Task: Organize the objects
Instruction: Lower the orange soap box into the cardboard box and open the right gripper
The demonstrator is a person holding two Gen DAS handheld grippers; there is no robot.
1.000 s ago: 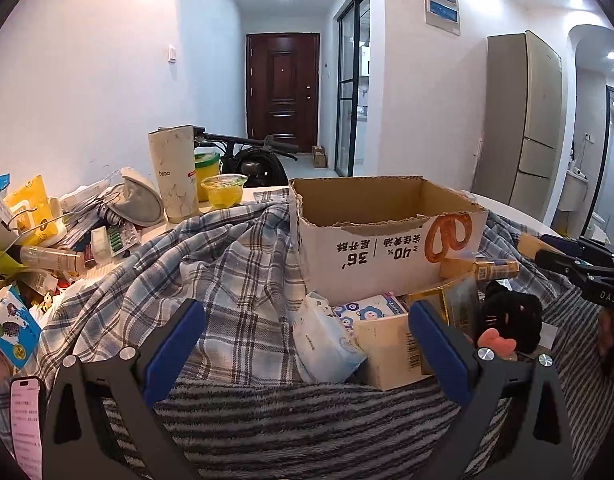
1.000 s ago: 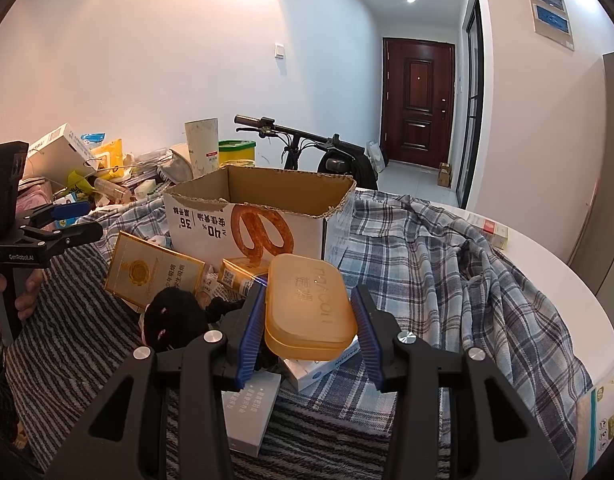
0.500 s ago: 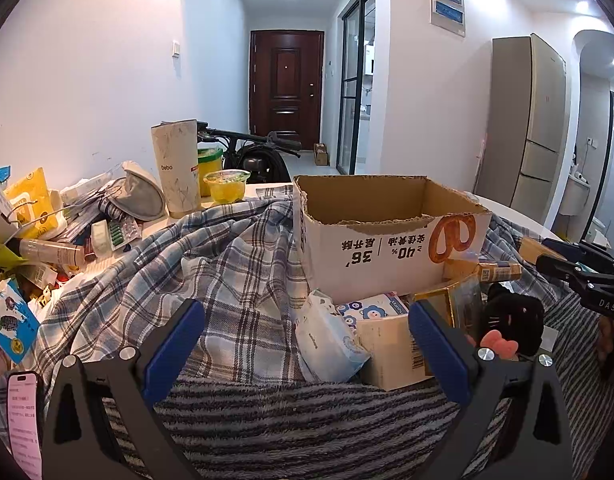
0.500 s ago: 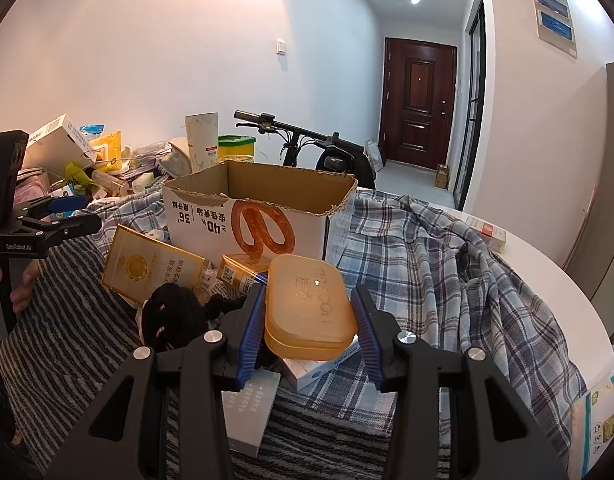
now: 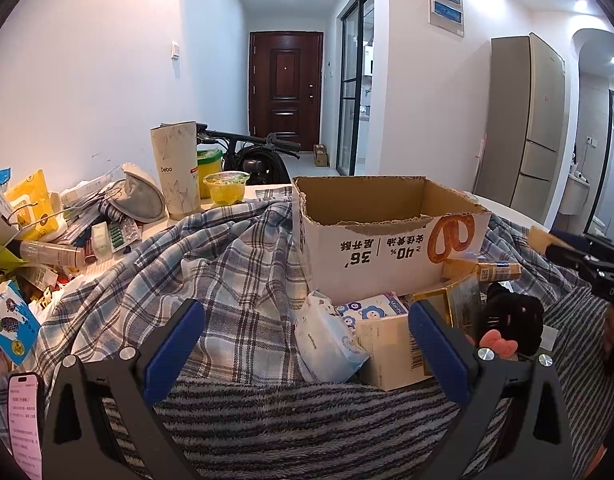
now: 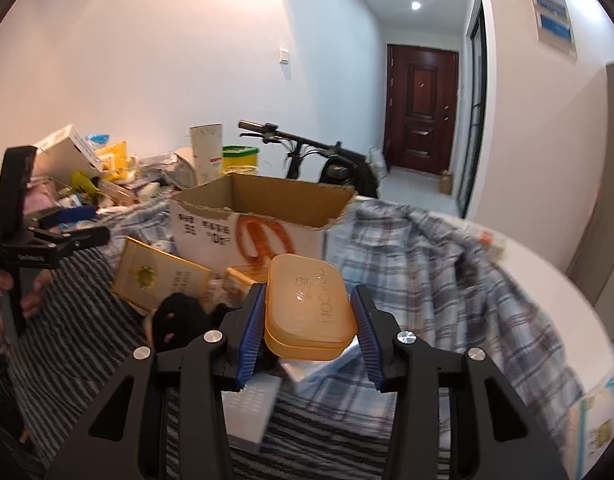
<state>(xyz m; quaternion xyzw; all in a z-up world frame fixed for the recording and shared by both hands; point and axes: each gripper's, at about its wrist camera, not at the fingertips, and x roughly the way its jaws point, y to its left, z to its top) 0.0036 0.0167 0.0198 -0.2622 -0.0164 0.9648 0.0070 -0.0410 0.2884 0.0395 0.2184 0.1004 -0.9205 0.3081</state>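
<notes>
An open cardboard box (image 5: 387, 236) with a pretzel print stands on a plaid shirt; it also shows in the right wrist view (image 6: 263, 220). My right gripper (image 6: 309, 322) is shut on an orange plastic soap case (image 6: 309, 308), held above the clutter in front of the box. My left gripper (image 5: 303, 344) is open and empty, low over a striped cloth, before a tissue pack (image 5: 327, 340), a cream carton (image 5: 391, 348) and a black plush toy (image 5: 511, 320). The left gripper also shows at the left of the right wrist view (image 6: 63, 224).
A tall Debo cup (image 5: 175, 172), a yellow jelly cup (image 5: 226, 188), and a heap of packets (image 5: 47, 224) line the left side. A phone (image 5: 25, 416) lies bottom left. A gold box (image 6: 159, 276) leans by the carton. A bicycle (image 6: 307, 160) stands behind.
My right gripper has lifted the orange case upward and a little toward the box; its view is now blurred. My left gripper has barely shifted and stays open.
</notes>
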